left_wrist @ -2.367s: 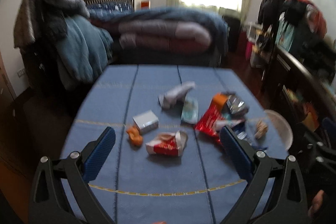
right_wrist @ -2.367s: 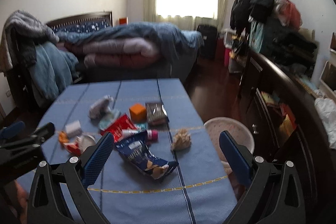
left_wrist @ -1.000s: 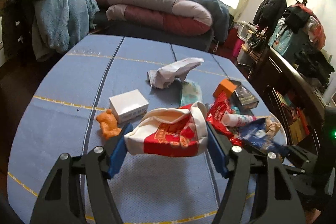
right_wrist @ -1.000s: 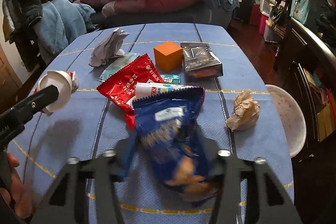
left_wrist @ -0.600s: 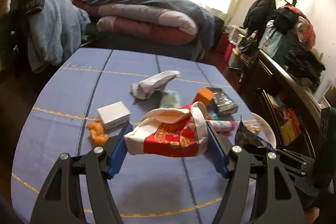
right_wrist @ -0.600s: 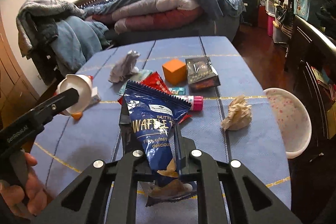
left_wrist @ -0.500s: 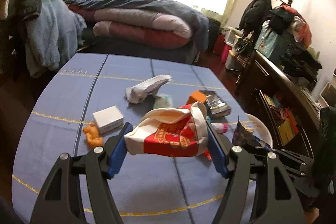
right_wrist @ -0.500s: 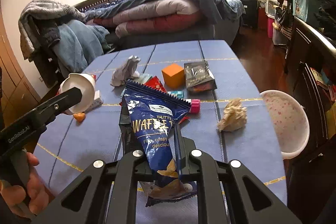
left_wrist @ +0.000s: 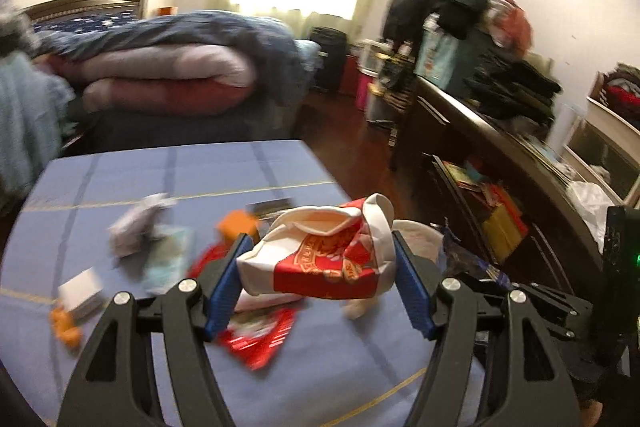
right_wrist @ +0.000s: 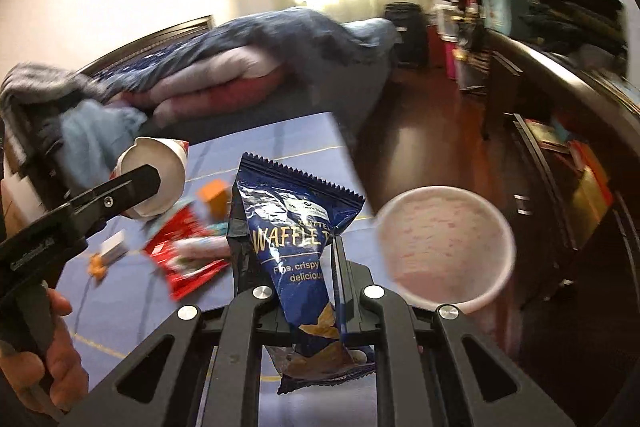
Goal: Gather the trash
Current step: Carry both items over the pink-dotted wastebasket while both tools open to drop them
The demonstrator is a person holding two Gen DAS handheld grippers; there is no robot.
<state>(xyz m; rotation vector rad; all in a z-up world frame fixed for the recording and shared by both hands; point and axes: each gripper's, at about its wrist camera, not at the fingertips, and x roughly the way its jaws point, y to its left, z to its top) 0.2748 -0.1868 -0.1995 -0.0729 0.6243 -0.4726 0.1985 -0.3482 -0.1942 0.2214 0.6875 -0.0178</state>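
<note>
Beyond the table edge (right_wrist: 352, 163), bin (right_wrist: 444, 247), bare floor (right_wrist: 424, 131) around it

The left gripper (left_wrist: 316, 287) has its fingers (left_wrist: 224, 291) spread wide around a crushed cup, while the right gripper (right_wrist: 304, 291) is clamped tight on a snack bag.

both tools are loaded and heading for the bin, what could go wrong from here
1. The crushed red and white paper cup is only squeezed across its soft sides by the left tool; it could buckle and slip out.
2. The right tool pinches the blue waffle snack bag mid-body, and its open lower end hangs down with crisps showing, so crumbs might spill on the blue tablecloth.
3. The round pink speckled bin sits beyond the table edge; two drops side by side could miss.
</note>
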